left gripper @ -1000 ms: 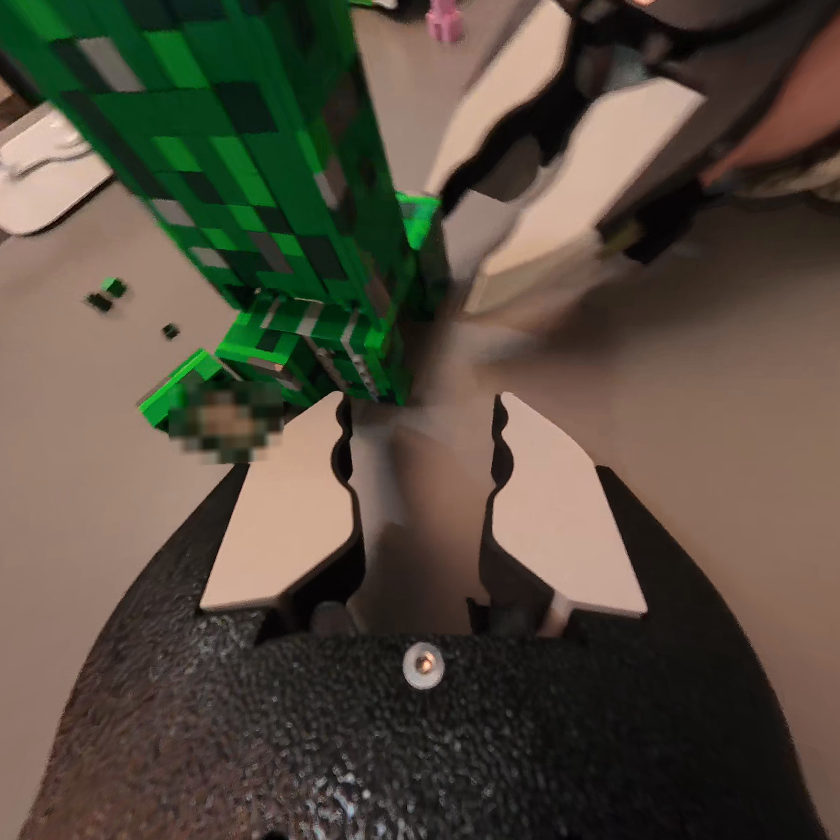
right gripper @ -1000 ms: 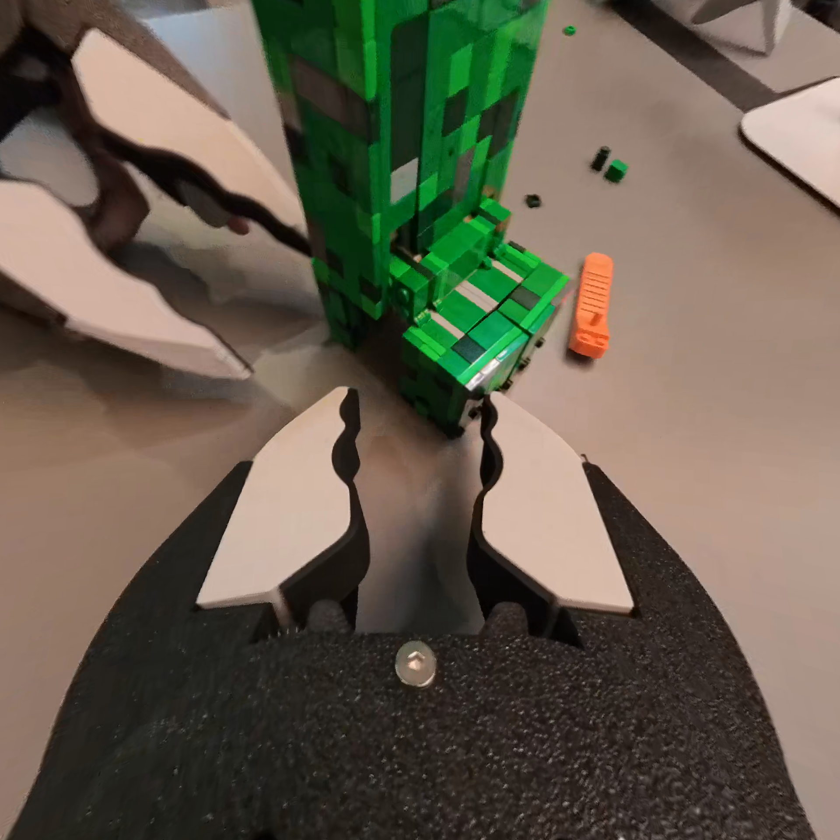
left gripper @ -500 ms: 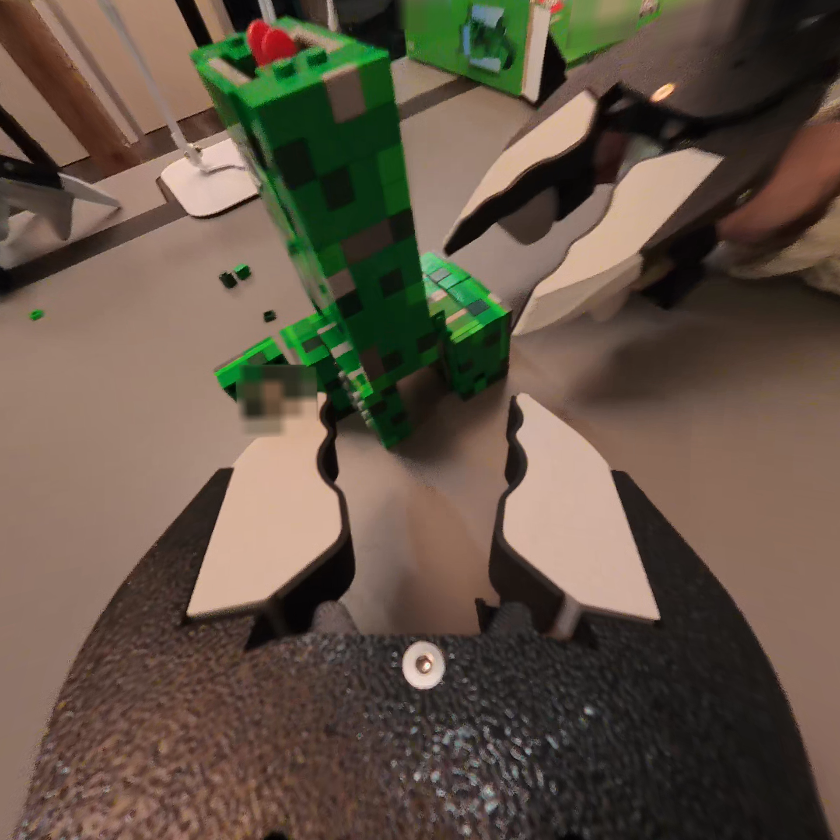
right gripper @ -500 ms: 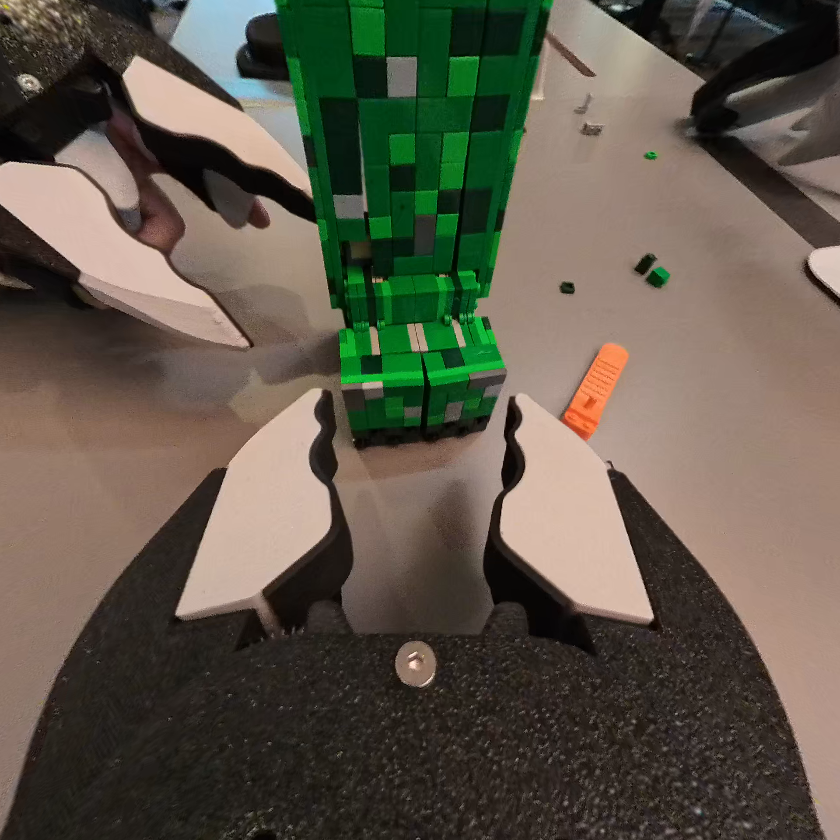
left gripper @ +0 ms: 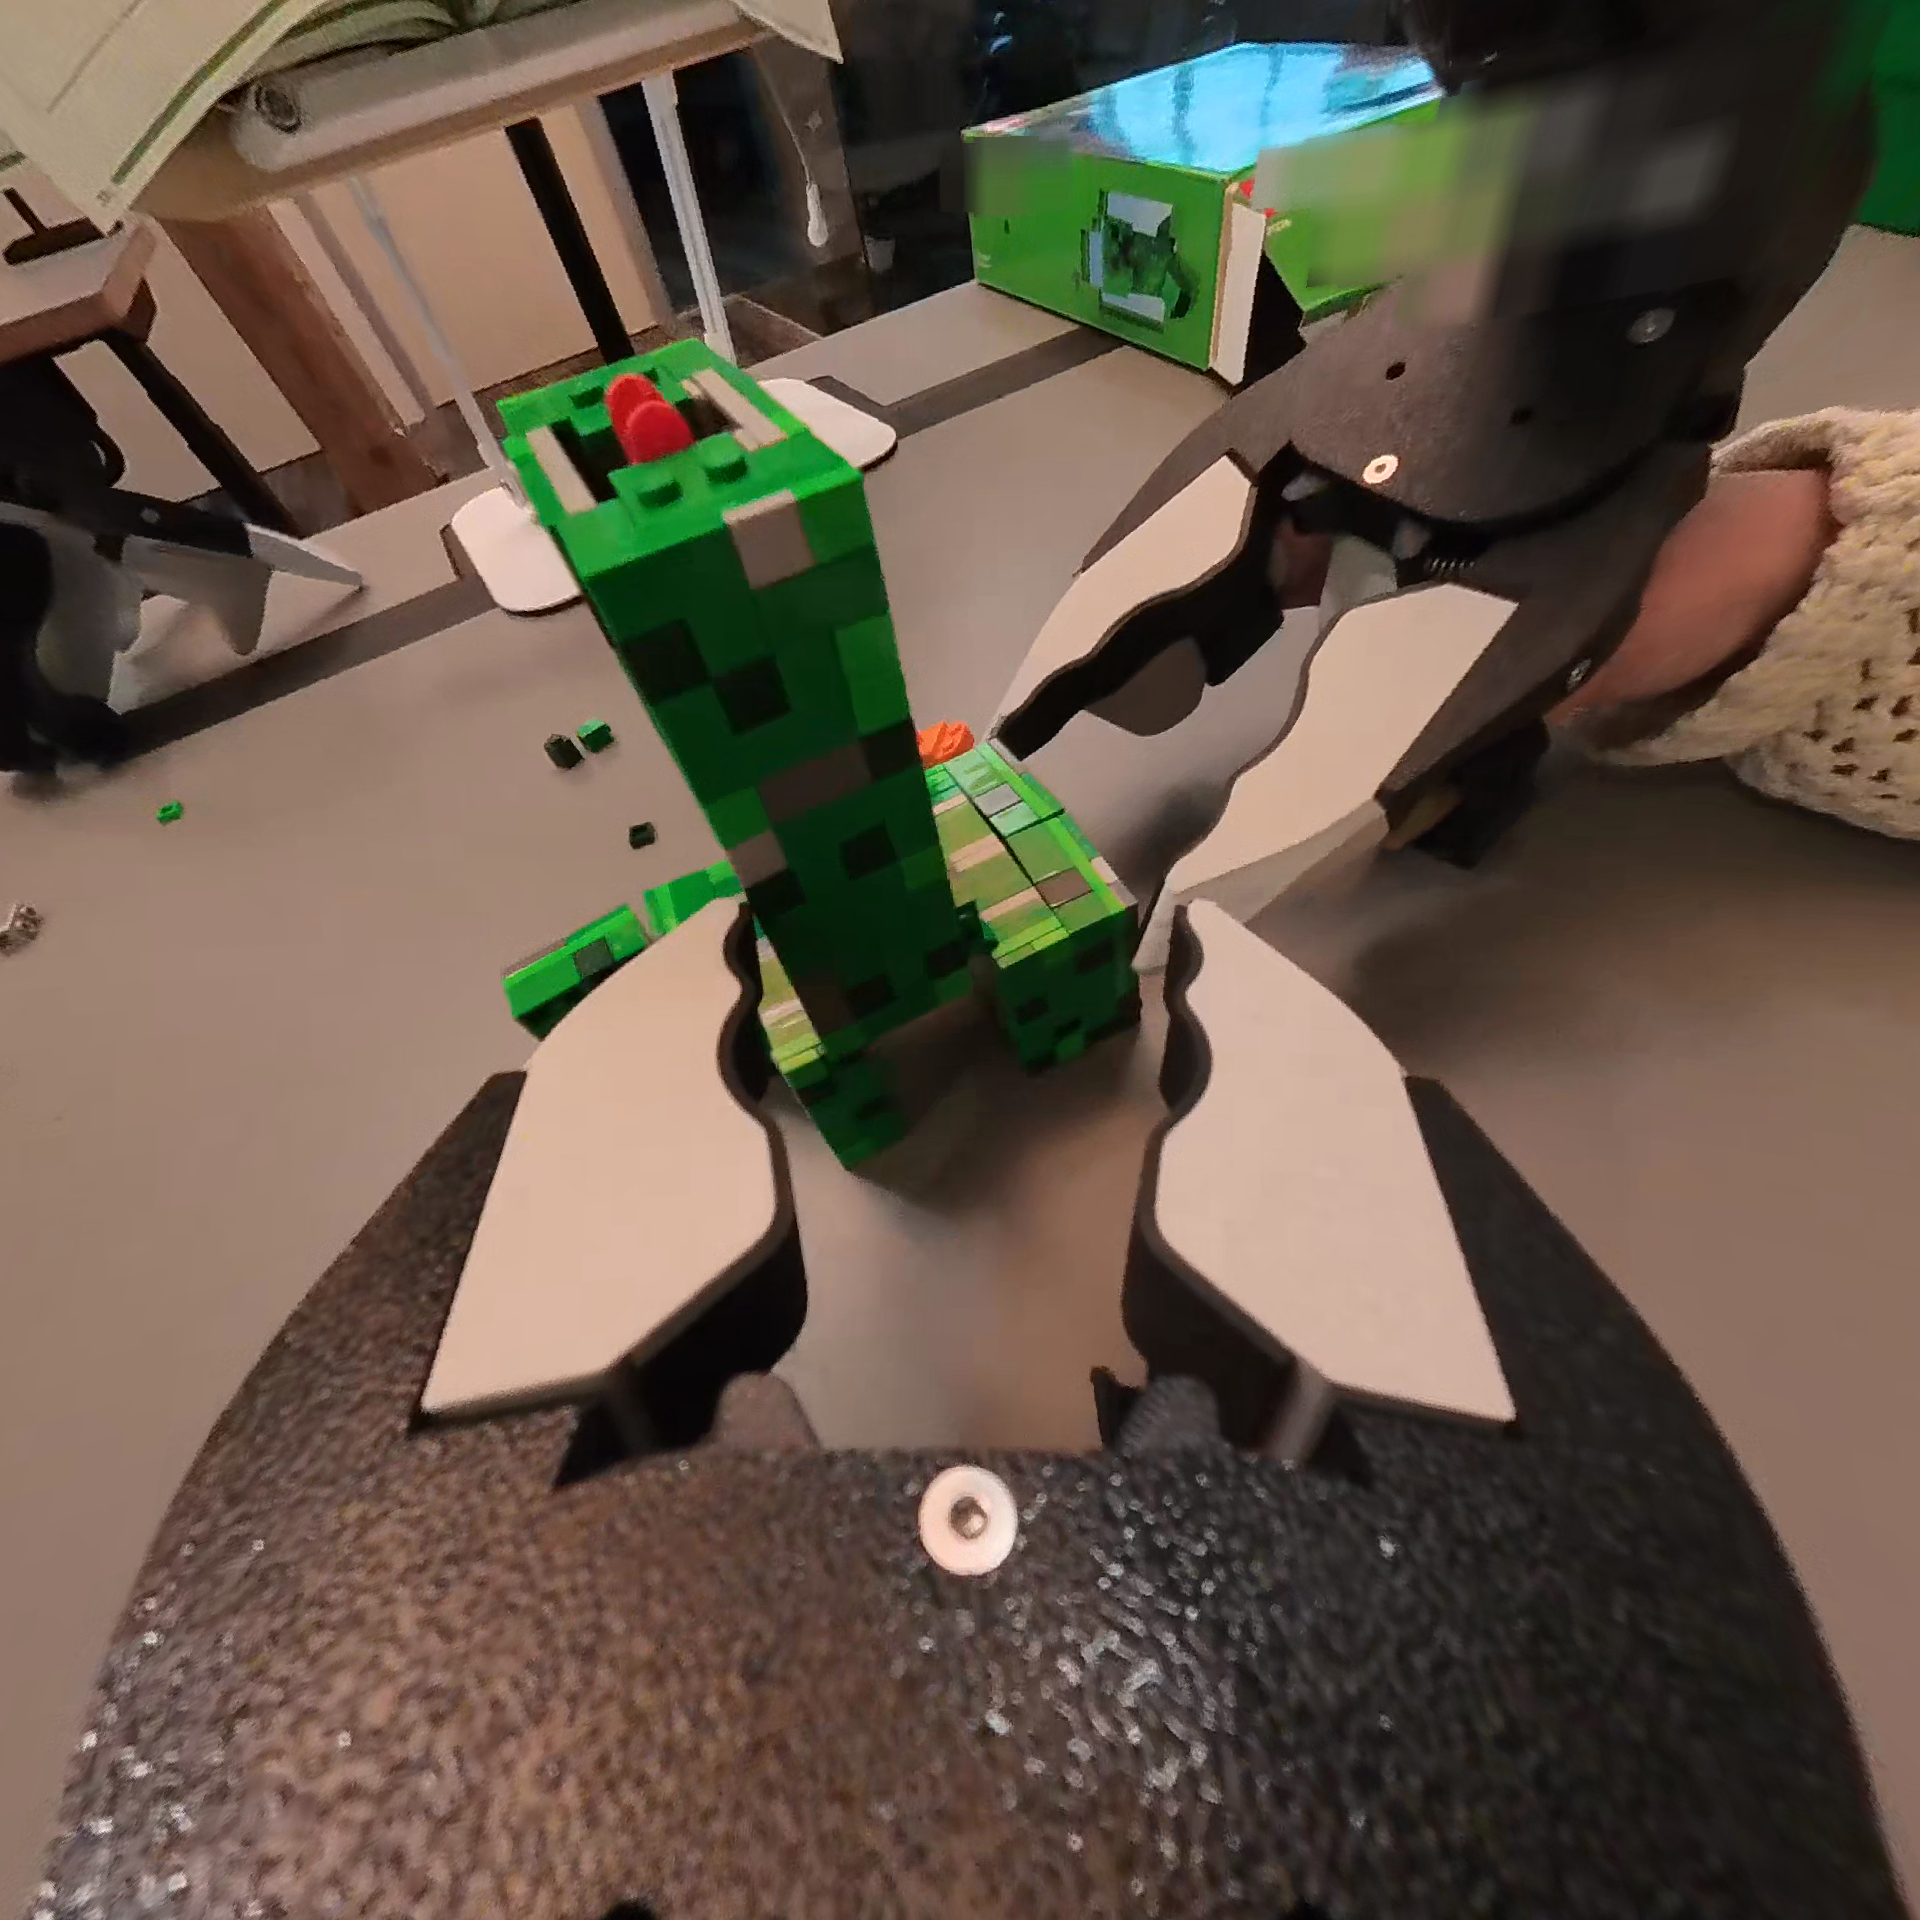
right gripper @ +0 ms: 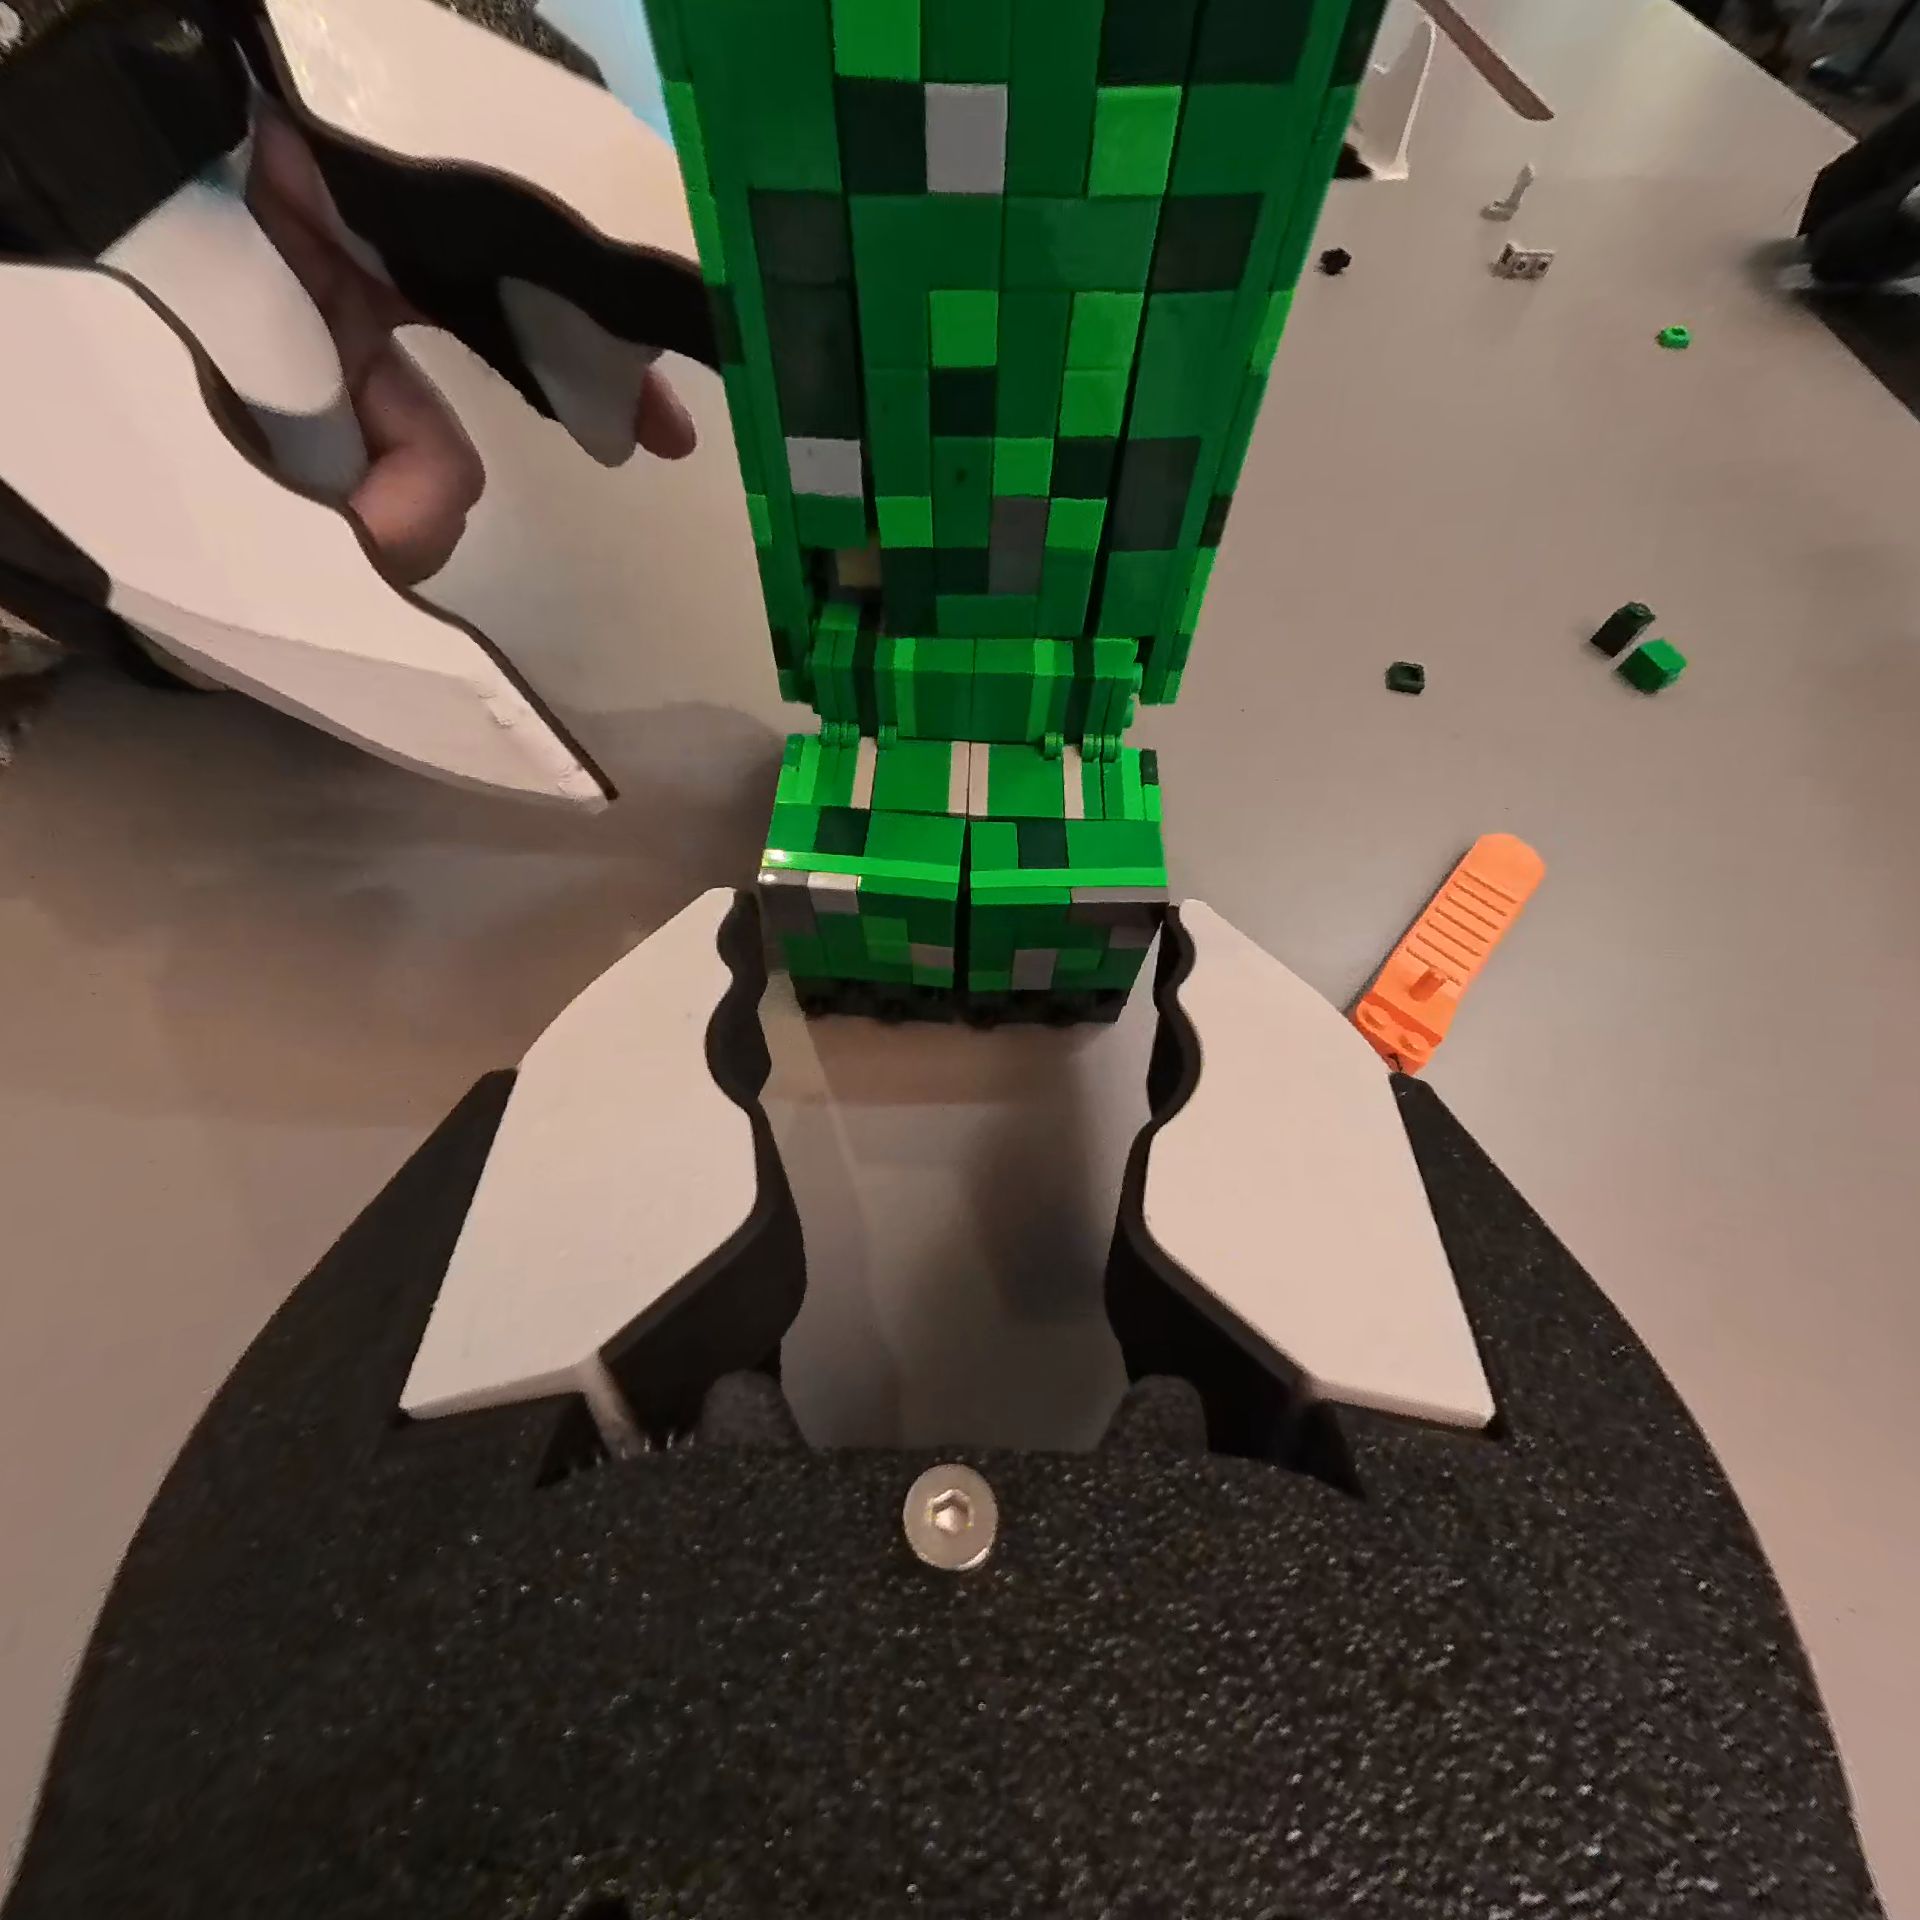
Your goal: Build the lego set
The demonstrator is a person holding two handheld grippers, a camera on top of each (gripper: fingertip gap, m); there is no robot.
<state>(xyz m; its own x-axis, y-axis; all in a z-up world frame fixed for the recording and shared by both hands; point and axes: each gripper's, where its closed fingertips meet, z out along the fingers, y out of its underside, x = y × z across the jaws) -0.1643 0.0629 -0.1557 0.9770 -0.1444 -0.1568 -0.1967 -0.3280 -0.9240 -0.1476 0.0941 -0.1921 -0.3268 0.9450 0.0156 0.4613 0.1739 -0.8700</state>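
A tall green lego tower [left gripper: 769, 748] with red pieces on its top stands upright on the grey table [left gripper: 260, 1039], with blocky green feet [left gripper: 1049, 935] at its base. My left gripper [left gripper: 956, 925] is open and empty, its fingertips either side of the tower's near foot. My right gripper [right gripper: 951, 914] is open, its fingertips flanking the front feet block [right gripper: 966, 904]; whether they touch it I cannot tell. It also shows in the left wrist view [left gripper: 1081, 842], beyond the tower. The left gripper shows in the right wrist view [right gripper: 660, 566], left of the tower [right gripper: 997, 364].
An orange brick separator [right gripper: 1449, 951] lies right of the feet. Small loose green pieces [right gripper: 1636, 649] are scattered on the table, also in the left wrist view [left gripper: 577, 743]. A green box [left gripper: 1122, 249] stands at the table's far edge, with a white flat base [left gripper: 665, 499] behind the tower. The left gripper is farther from the orange brick separator [right gripper: 1449, 951], some 15 cm, than the right, some 7 cm.
My left gripper has drawn back and up, so the whole tower now shows. My right gripper has squared up to the feet block and moved closer. Both stay open.
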